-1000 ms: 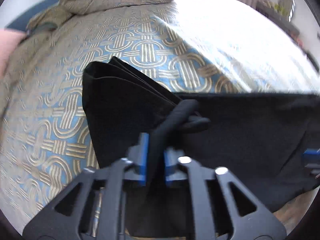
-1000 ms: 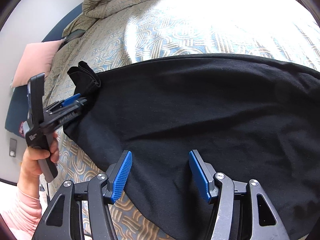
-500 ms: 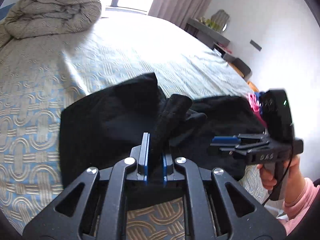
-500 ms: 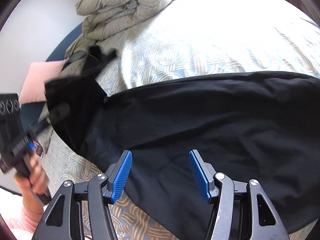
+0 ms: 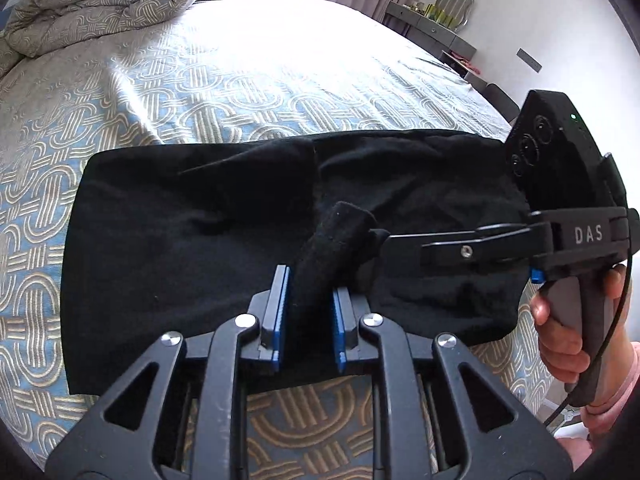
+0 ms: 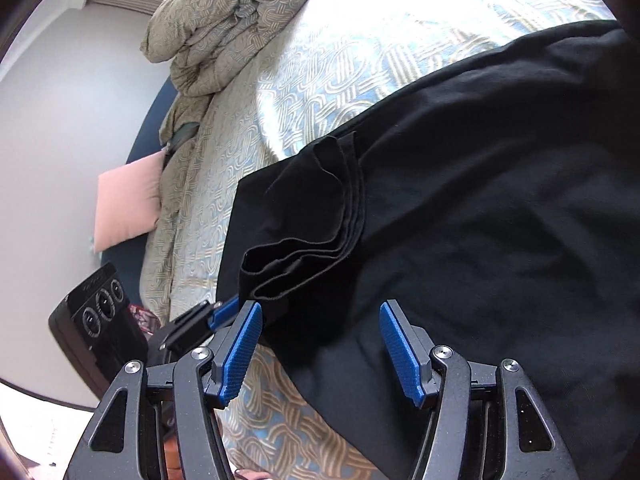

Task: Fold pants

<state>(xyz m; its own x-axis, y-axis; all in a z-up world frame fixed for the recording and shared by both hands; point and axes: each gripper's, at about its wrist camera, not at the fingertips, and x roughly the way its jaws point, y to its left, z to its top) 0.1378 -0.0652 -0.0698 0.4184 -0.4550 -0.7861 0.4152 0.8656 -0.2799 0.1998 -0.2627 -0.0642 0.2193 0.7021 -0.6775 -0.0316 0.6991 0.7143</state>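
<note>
Black pants [image 5: 192, 240] lie folded across the patterned bed, one end laid over the rest. My left gripper [image 5: 308, 312] has a bunched hem of the pants [image 5: 328, 248] between its blue pads, with small gaps at both sides; the jaws look part open. The hem edges [image 6: 304, 248] rest on the pants in the right wrist view. My right gripper [image 6: 320, 348] is open and empty, hovering just above the pants [image 6: 500, 220] near the bed's front edge. It also shows in the left wrist view [image 5: 460, 246], close to the right of the hem.
The bedspread [image 5: 200, 80] has a blue and gold loop pattern. A rolled duvet [image 5: 92, 0] lies at the head of the bed, with a pink pillow [image 6: 128, 204] beside it. A shelf [image 5: 432, 24] stands against the far wall.
My left gripper has carried the pant end over to the right and laid it on the rest of the pants. Its jaws have widened around the hem. My right gripper stays open.
</note>
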